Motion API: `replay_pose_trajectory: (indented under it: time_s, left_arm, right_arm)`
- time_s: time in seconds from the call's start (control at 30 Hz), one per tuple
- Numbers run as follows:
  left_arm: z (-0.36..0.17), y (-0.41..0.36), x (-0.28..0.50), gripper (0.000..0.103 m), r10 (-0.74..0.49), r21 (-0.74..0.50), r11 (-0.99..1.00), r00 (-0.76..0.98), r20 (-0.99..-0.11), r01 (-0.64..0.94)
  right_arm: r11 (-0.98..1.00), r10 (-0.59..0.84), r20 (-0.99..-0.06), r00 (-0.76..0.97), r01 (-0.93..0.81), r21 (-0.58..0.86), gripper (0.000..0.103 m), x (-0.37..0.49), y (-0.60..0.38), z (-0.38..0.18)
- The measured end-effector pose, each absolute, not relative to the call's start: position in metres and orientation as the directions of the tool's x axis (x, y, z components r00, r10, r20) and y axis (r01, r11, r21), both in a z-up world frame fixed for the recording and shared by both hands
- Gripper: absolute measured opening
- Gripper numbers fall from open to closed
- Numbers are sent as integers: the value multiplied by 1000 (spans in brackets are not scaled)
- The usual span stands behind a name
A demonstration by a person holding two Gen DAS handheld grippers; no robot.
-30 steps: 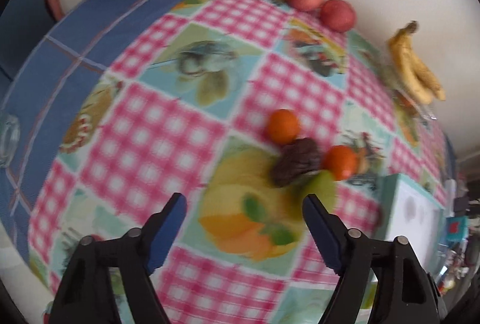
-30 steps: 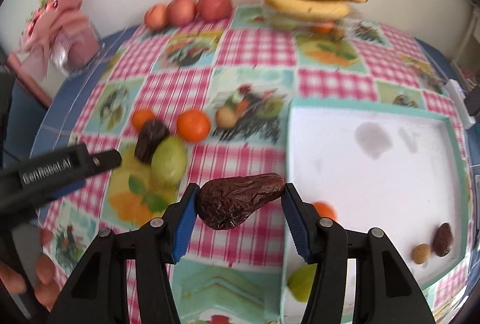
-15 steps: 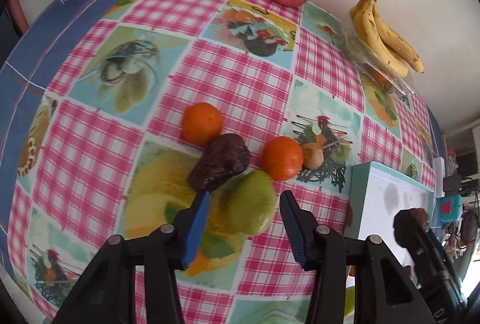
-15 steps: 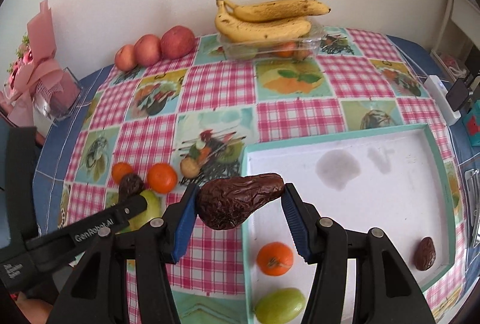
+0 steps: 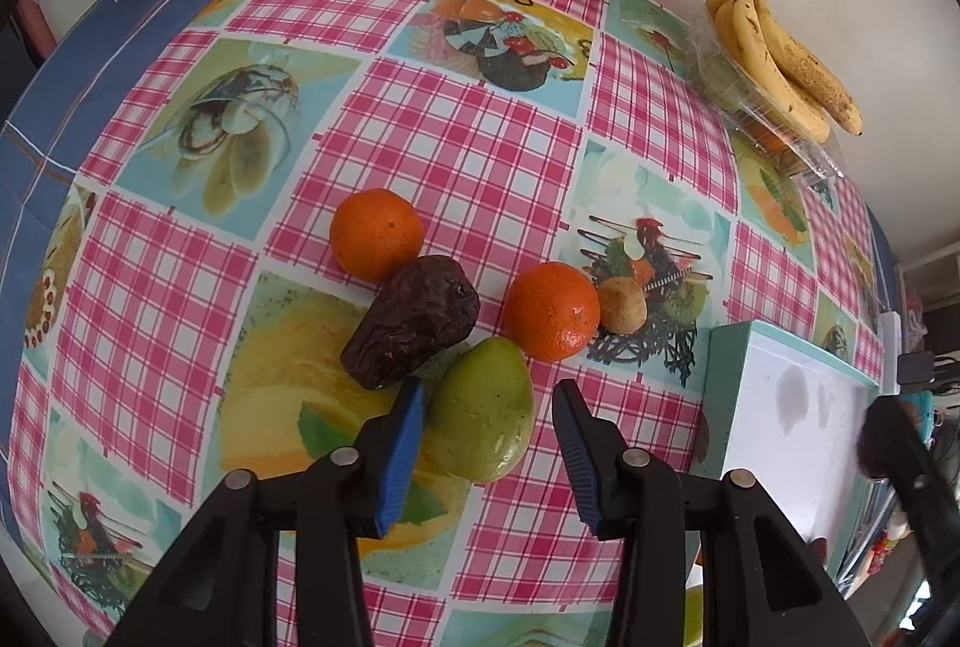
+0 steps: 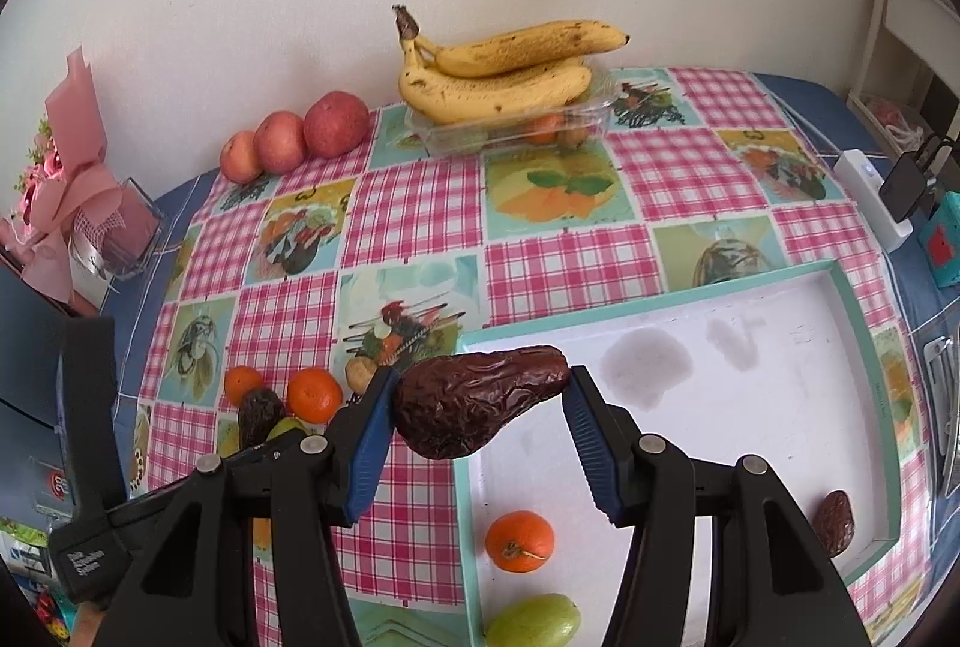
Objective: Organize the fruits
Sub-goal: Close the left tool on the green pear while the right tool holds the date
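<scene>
On the left, the left gripper [image 5: 489, 440] stands spread around a green mango [image 5: 483, 416] on the checked tablecloth [image 5: 456, 131], blue pads just beside it, not clearly touching. A wrinkled brown fruit [image 5: 414, 320] and two oranges [image 5: 375, 233] lie just beyond. To the right, the right gripper [image 6: 477, 428] pinches a dark shrivelled pear [image 6: 474, 401] over the near-left edge of the white tray [image 6: 864, 389].

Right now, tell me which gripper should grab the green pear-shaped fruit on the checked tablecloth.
Left. The open left gripper already straddles the green fruit; the right gripper is shut on a wrinkled dark brown fruit.
</scene>
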State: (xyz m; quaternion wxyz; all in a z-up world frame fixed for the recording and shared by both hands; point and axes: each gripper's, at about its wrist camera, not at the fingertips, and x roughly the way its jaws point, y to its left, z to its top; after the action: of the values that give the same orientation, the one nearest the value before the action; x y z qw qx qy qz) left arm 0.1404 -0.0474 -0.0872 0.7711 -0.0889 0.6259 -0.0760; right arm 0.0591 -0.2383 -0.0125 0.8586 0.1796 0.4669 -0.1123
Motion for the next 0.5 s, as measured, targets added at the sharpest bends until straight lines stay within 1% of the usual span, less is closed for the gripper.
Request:
replay_pose_trajectory:
  time_s: [0.07, 0.1, 0.3, 0.5]
  left_arm:
    - [-87, -48, 140, 44, -222, -226, 974, 207, -953, 5]
    - [-86, -48, 139, 39, -210, -213, 977, 212, -955, 6]
    - [-78, -47, 135, 38, -226, -230, 973, 221, -949, 9]
    - [-56, -59, 128, 38, -244, -240, 970, 262, -934, 45]
  right_arm:
    - [908, -27, -840, 542, 364, 206, 57, 57, -241, -10]
    - [907, -29, -839, 544, 366, 206, 57, 55, -243, -9]
    - [888, -47, -839, 541, 407, 212, 57, 45, -264, -6]
    - [852, -66, -862, 502, 479, 213, 58, 32, -294, -14]
